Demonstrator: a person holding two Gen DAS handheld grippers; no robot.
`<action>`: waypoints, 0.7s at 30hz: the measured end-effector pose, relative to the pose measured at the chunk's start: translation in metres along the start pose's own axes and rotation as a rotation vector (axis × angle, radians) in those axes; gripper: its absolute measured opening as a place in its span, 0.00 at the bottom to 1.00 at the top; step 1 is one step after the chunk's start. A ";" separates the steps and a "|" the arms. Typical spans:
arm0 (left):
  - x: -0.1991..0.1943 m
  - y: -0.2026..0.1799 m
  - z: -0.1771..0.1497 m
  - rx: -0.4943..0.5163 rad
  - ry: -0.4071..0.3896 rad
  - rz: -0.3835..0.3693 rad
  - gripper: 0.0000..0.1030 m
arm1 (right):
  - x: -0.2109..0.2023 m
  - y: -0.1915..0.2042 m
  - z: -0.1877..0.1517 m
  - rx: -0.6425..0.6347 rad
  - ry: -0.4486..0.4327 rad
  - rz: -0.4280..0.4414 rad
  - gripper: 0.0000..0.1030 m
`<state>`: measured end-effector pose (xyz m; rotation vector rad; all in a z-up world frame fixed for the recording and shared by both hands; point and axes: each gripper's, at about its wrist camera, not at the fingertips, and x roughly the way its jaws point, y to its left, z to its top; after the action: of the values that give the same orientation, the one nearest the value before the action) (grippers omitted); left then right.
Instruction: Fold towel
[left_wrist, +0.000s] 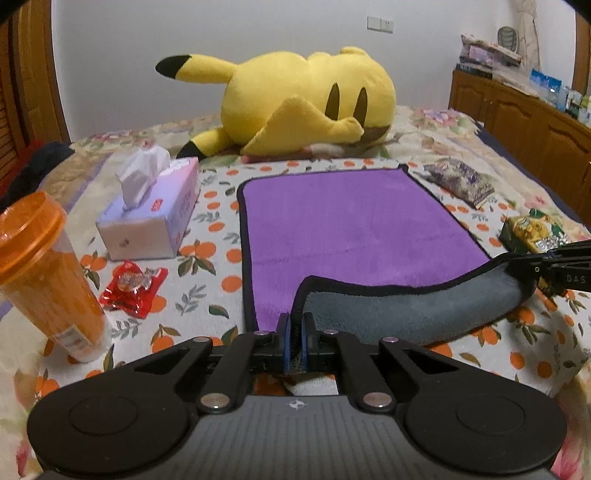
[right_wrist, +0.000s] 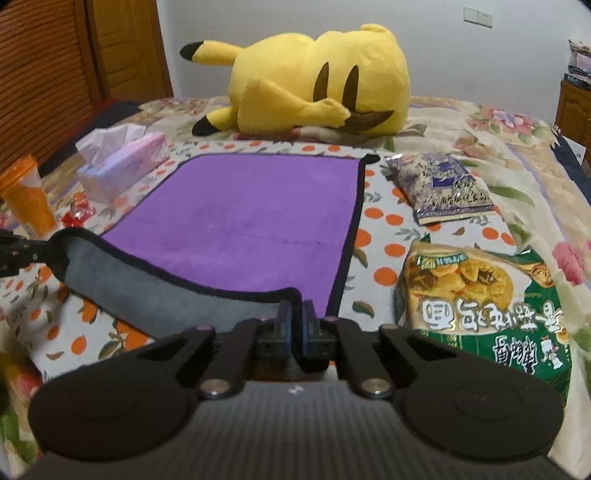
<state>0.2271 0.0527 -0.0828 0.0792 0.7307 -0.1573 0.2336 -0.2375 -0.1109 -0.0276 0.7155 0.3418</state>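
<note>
The purple towel (left_wrist: 354, 225) lies flat on the orange-print cloth (left_wrist: 207, 295), in front of the yellow plush (left_wrist: 306, 99), its near edge lifted so the grey underside shows. To the towel's left stand the tissue box (left_wrist: 151, 218) and orange cup (left_wrist: 44, 273); to its right lies the green snack bag (right_wrist: 480, 306). The left gripper (left_wrist: 295, 332) is clamped on the towel's near-left corner, the right gripper (right_wrist: 295, 321) on its near-right corner.

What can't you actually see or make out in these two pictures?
- Towel near corners: both views, hidden between each gripper's pads.
- Orange cup: left view, cut by the frame edge.
- Purple packet print: right view, too blurred to read.
- Plush toy face: turned away.
</note>
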 end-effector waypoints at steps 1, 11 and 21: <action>-0.002 0.000 0.001 -0.003 -0.009 0.000 0.06 | -0.001 0.000 0.001 0.001 -0.009 0.002 0.05; -0.017 0.003 0.008 -0.025 -0.089 -0.001 0.06 | -0.011 -0.002 0.007 0.001 -0.086 -0.002 0.05; -0.026 0.001 0.012 -0.029 -0.138 -0.003 0.06 | -0.015 -0.005 0.009 0.013 -0.132 -0.017 0.05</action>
<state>0.2162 0.0556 -0.0563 0.0387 0.5949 -0.1535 0.2305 -0.2458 -0.0943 0.0016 0.5861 0.3197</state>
